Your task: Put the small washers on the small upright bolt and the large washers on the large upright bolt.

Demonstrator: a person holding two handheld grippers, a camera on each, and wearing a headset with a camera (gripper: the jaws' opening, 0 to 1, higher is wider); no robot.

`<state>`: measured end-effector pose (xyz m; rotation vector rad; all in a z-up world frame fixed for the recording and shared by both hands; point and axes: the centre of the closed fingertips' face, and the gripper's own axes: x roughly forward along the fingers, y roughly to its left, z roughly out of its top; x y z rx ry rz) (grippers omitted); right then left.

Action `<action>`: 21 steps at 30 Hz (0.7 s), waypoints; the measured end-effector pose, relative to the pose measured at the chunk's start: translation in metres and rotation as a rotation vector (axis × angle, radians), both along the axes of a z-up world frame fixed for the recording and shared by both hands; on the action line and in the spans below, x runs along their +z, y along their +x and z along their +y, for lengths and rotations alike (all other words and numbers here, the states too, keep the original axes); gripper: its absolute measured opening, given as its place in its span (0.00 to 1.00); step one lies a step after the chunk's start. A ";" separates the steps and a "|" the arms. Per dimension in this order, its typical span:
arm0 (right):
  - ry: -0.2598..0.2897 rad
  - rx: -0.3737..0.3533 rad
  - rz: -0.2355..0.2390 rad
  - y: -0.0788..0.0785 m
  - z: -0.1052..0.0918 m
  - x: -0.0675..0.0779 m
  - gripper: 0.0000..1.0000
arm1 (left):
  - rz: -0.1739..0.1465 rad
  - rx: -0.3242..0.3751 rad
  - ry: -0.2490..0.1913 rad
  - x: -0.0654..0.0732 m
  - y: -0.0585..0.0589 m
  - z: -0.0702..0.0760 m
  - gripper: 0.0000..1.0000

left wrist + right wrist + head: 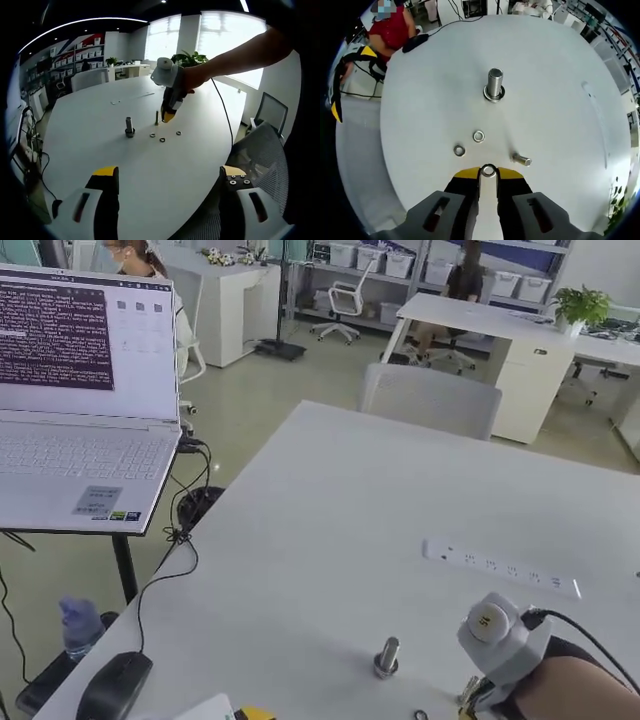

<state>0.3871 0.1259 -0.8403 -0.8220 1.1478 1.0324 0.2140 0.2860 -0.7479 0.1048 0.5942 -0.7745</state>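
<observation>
White table [90, 125], status from the left gripper view, left to right. The left hand-held gripper [169, 172] has its jaws wide apart, holds nothing and sits well back from the work.

Next the large upright bolt [129, 126], well ahead of that gripper and a bit left of its centreline. There's a ring at its foot. We can't tell if that's a seated washer or the bolt's own flange.

Then left washer [152, 135], middle washer [162, 139] and right washer [178, 133]. All lie flat on the table in a loose row ahead of the left hand-held gripper, nearer to it than either bolt. They're too small for us to sort by size.

The small upright bolt [156, 116] is just behind the left washer, shank bare as far as we can see.

Last, the right hand-held gripper [168, 118] hangs tip-down just beside the small upright bolt, above the row. In the right gripper view its jaws are drawn to a narrow slot with a washer at the mouth. We can't tell if it's pinched or lying on the table beneath.

Our read: little or nothing placed yet, three washers left to thread.
</observation>
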 end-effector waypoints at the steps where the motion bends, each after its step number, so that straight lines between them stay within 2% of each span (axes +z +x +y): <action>1: -0.004 -0.001 -0.001 0.000 -0.003 0.001 0.13 | 0.001 0.002 -0.001 0.000 0.000 0.000 0.82; 9: -0.009 -0.027 -0.006 0.001 -0.021 0.009 0.13 | 0.006 0.007 0.012 -0.003 -0.003 0.005 0.84; 13: -0.004 -0.050 -0.006 0.003 -0.027 0.009 0.13 | 0.012 0.013 0.018 -0.005 -0.005 0.009 0.84; 21: 0.010 -0.065 -0.022 0.015 -0.026 0.017 0.13 | 0.021 0.038 0.032 -0.011 -0.005 0.019 0.85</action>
